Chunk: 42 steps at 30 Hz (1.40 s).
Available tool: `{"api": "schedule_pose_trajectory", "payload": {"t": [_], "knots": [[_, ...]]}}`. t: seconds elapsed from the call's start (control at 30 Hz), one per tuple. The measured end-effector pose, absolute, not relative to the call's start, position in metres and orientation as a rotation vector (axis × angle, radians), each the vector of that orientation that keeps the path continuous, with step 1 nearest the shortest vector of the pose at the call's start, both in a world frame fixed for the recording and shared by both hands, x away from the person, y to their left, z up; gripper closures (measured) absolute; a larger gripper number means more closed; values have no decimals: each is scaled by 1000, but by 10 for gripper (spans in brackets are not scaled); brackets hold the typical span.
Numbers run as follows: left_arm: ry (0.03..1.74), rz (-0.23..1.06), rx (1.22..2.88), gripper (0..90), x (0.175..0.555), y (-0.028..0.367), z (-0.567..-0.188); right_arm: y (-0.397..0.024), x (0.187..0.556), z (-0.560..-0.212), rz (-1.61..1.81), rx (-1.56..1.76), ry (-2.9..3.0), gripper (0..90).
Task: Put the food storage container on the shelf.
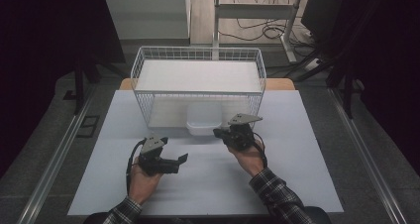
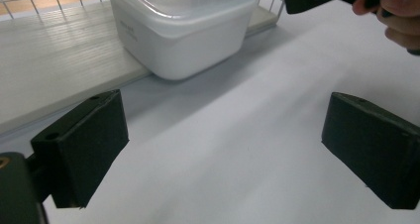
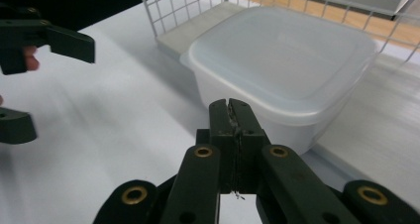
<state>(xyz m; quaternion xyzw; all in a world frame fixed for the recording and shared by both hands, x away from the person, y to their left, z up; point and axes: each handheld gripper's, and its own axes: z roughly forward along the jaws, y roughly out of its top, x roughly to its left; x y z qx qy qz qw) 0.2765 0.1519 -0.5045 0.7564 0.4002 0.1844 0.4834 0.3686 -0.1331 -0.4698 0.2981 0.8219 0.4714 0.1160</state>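
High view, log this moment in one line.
left gripper: open, empty | right gripper: shut, empty, beside container | container: lidded, in basket shelf mouth

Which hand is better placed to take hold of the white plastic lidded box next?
Likely the left. Its tongs stand wide open, facing the white plastic lidded box. The right tongs are nearer, almost at the box wall, but shut.

Honestly there's nothing you can read here, the only hint of lettering is a faint embossed mark on the side wall of the white plastic container (image 2: 130, 31) in the left gripper view, and that's too blurry and small to make out at all.
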Motion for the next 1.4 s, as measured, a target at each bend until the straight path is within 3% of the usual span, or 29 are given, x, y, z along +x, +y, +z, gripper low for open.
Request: {"api": "schedule_pose_trajectory", "payload": {"t": [0.43,1.4], "knots": [[996,463,1860,27,248,163,-515,-121,366,-489,1325,857,2462,886],[996,483,1889,24,250,163,-521,-88,406,-505,1255,870,2449,888]]}}
